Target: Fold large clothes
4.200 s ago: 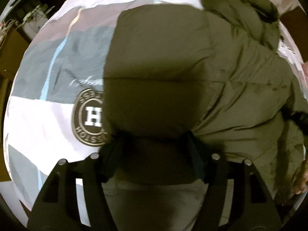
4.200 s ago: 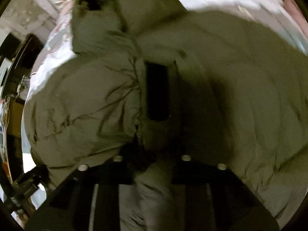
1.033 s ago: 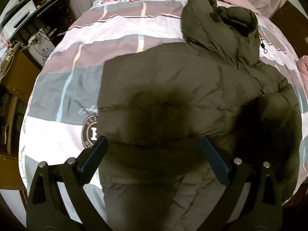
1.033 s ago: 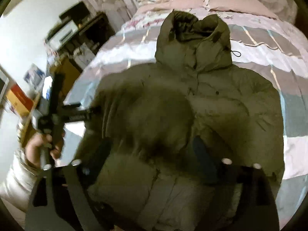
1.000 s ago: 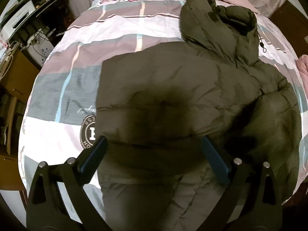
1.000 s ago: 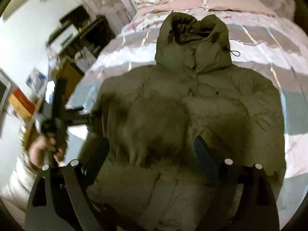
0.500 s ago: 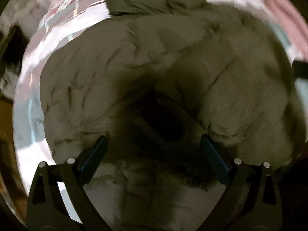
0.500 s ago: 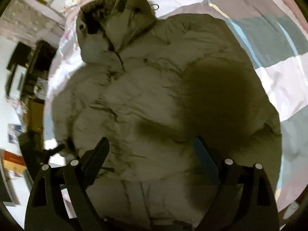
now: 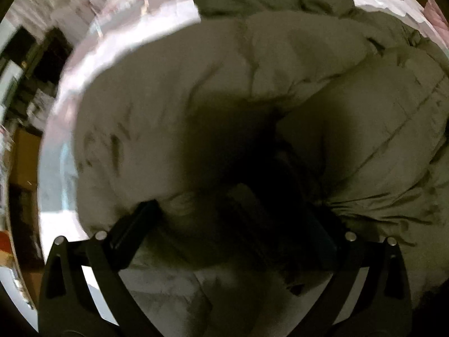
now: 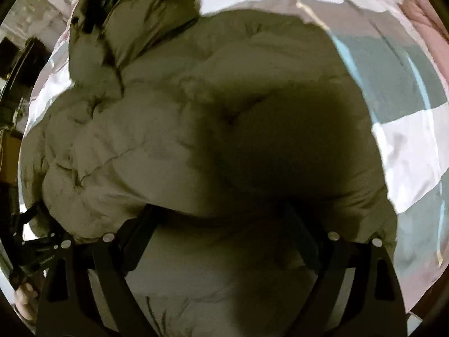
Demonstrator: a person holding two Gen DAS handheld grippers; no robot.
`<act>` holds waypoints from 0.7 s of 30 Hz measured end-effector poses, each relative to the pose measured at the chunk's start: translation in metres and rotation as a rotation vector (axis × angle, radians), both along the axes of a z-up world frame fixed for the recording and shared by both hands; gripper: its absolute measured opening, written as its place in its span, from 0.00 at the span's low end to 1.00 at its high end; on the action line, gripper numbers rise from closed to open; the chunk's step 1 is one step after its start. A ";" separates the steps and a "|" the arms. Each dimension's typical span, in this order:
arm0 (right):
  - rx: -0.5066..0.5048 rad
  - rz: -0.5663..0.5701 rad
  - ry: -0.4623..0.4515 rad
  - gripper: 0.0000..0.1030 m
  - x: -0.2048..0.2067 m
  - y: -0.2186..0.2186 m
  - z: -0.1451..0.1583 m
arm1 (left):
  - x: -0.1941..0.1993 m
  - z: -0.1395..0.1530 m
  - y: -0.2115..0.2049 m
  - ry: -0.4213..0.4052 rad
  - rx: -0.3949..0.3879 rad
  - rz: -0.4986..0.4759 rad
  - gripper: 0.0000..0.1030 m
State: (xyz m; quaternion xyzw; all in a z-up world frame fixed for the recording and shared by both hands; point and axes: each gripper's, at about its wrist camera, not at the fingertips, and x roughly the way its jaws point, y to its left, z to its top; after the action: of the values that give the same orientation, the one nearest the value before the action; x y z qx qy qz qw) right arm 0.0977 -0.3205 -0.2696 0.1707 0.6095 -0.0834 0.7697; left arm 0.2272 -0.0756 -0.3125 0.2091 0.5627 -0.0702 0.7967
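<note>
both grippers point down close over the olive puffer jacket (image 10: 196, 118), which lies on the striped bedspread (image 10: 407, 146). left gripper (image 9: 233, 213) jaws spread wide, fingers pressed against the puffy fabric near a dark fold, nothing clamped. right gripper (image 10: 221, 216) likewise wide open, its fingers at the jacket's lower edge. jacket bunched and quilted, sleeves folded inward, hood (image 10: 134, 8) at the far end.

No readable text, label, brand or number shows in either view; nothing legible on anything.
</note>
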 end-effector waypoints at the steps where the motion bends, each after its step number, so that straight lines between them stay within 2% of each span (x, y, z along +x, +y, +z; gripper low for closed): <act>1: 0.010 -0.005 -0.001 0.87 -0.003 -0.001 0.003 | 0.000 0.004 -0.001 -0.019 0.016 -0.008 0.98; 4: 0.143 -0.008 -0.013 0.87 -0.019 0.005 0.021 | -0.007 0.024 -0.003 -0.054 0.022 -0.039 0.98; 6: 0.153 0.052 -0.018 0.87 -0.027 0.022 0.030 | -0.012 0.036 0.000 -0.065 -0.015 -0.054 0.98; 8: 0.058 0.120 -0.038 0.87 -0.031 0.044 0.038 | -0.013 0.044 0.008 -0.081 -0.065 -0.050 0.98; 10: -0.037 0.178 -0.027 0.87 -0.027 0.062 0.034 | -0.013 0.050 0.008 -0.093 -0.122 -0.040 0.98; 11: -0.067 0.195 -0.011 0.87 -0.024 0.067 0.029 | -0.012 0.049 0.005 -0.088 -0.124 -0.036 0.98; 17: -0.177 0.239 0.127 0.88 -0.011 0.072 -0.029 | -0.008 -0.002 -0.003 0.045 -0.008 -0.034 0.98; 19: -0.194 0.257 0.140 0.90 -0.010 0.073 -0.037 | -0.008 -0.010 -0.002 0.073 -0.005 -0.040 0.98; 21: -0.176 0.252 0.141 0.90 -0.009 0.069 -0.033 | -0.009 -0.006 -0.001 0.080 -0.008 -0.058 0.98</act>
State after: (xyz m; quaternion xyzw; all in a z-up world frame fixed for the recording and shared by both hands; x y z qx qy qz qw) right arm 0.0884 -0.2515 -0.3026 0.0187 0.6690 -0.0511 0.7413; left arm 0.2186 -0.0770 -0.3185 0.2192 0.5874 -0.1036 0.7722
